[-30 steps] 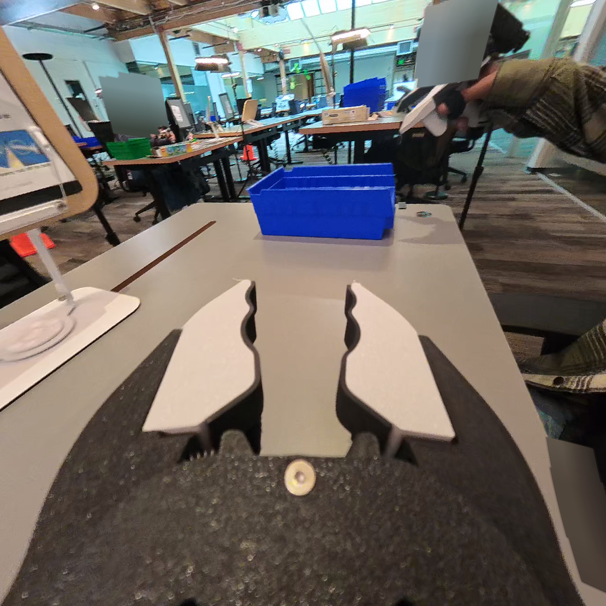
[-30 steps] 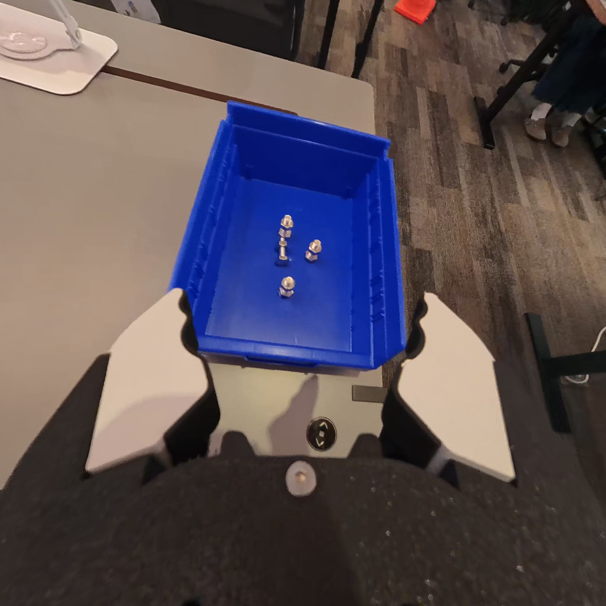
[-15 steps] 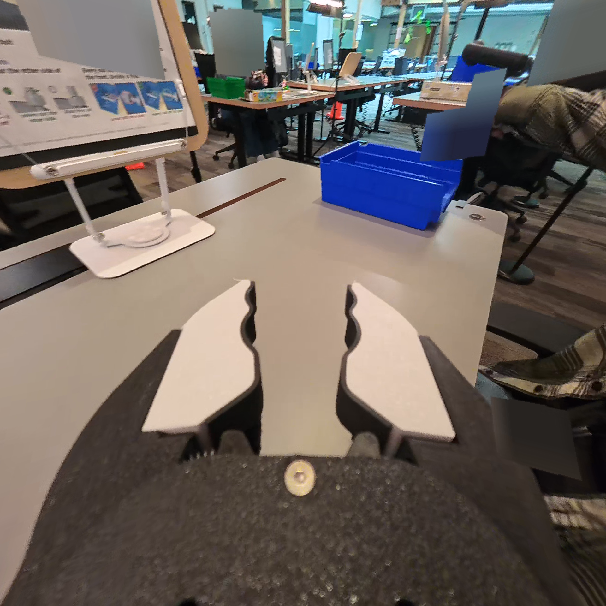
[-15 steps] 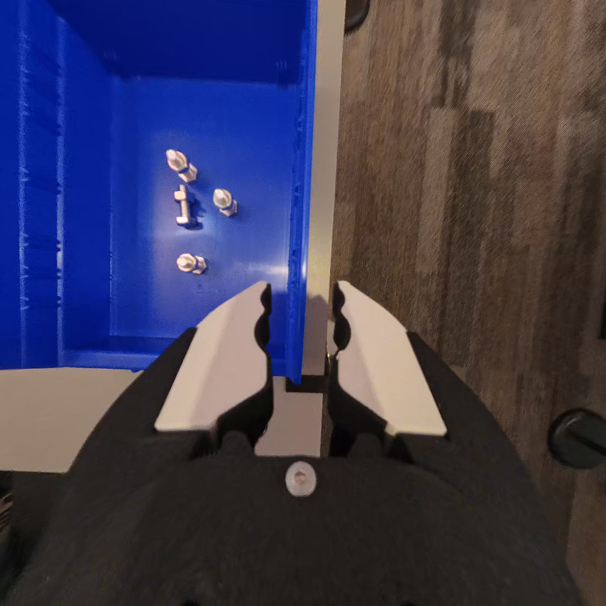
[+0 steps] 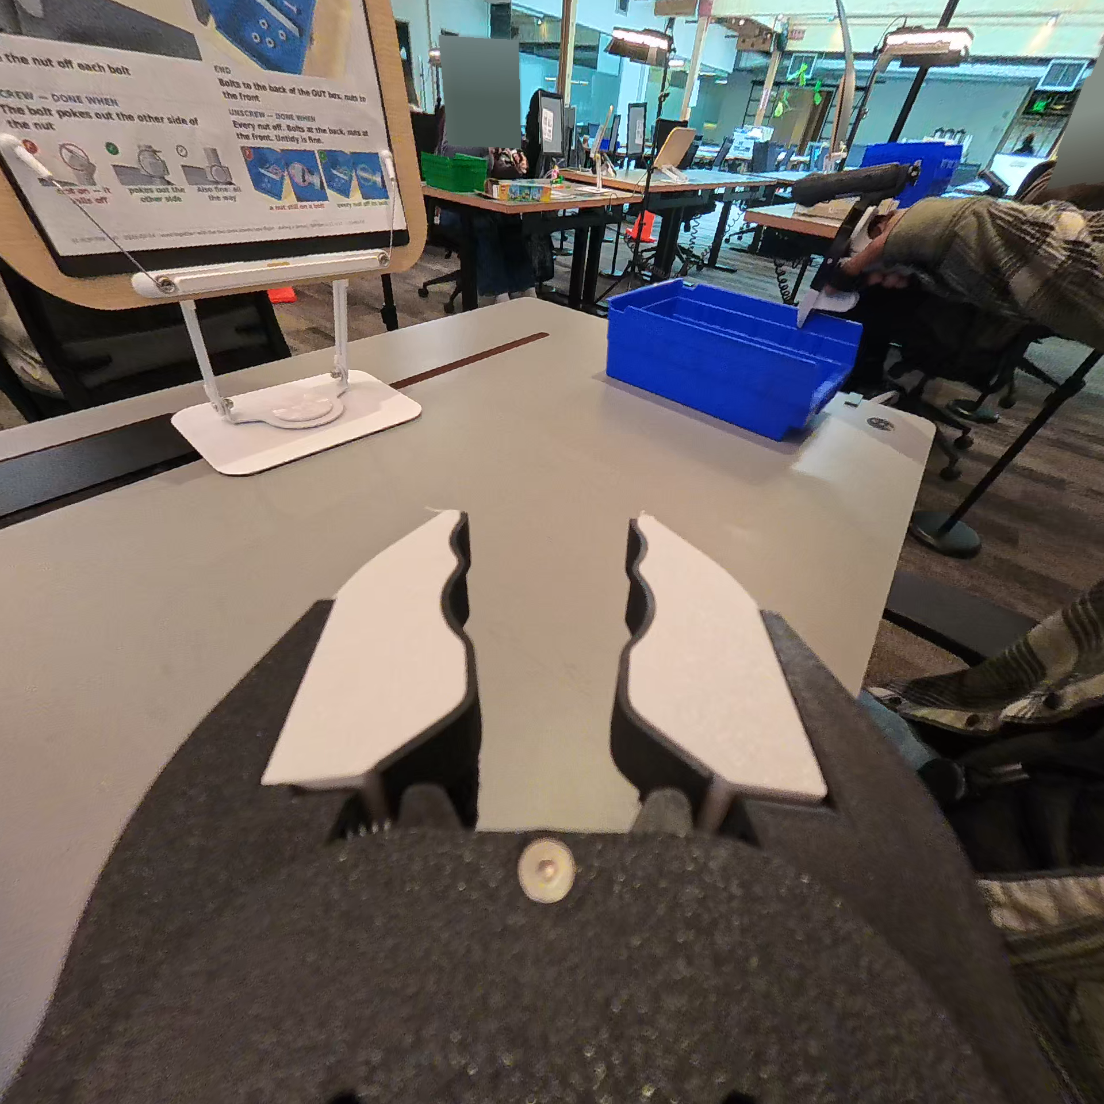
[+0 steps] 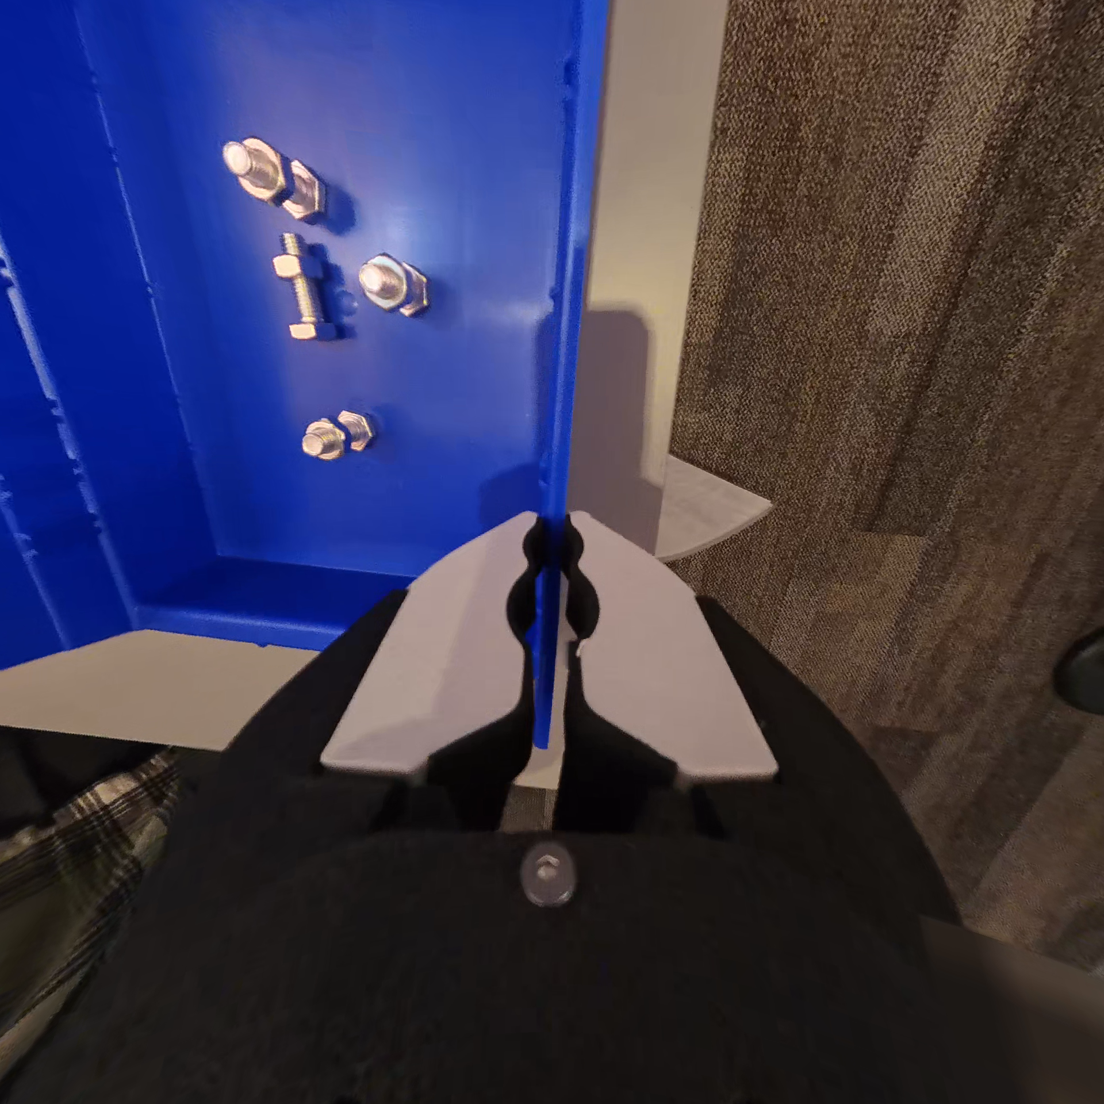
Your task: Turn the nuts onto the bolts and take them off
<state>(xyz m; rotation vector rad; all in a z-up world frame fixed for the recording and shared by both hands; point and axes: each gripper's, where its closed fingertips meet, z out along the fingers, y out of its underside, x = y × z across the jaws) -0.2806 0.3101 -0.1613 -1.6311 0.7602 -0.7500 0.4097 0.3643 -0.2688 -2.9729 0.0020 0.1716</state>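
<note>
at the table's (image 5: 597,454) right corner, the right gripper (image 6: 552,526) pinches the thin right wall of the glossy blue plastic bin (image 6: 418,149), its white fingers (image 6: 454,627) closed on it. four steel hex bolts with nuts (image 6: 307,287) lie loose on the bin floor, left of and beyond the fingertips. the left gripper (image 5: 546,520) hovers partly spread and empty over bare grey tabletop, well short of the bin.

In the right wrist view the blue bin (image 6: 418,119) runs off the top and left edges, so its far wall and left side are unseen. The right gripper (image 6: 552,526) covers the bin's near right corner. From the left wrist view the bin's (image 5: 717,370) walls hide its floor, so the bolts inside are out of sight. The instruction board (image 5: 197,131), well left of the bin, is cut off at the top and left edges.
</note>
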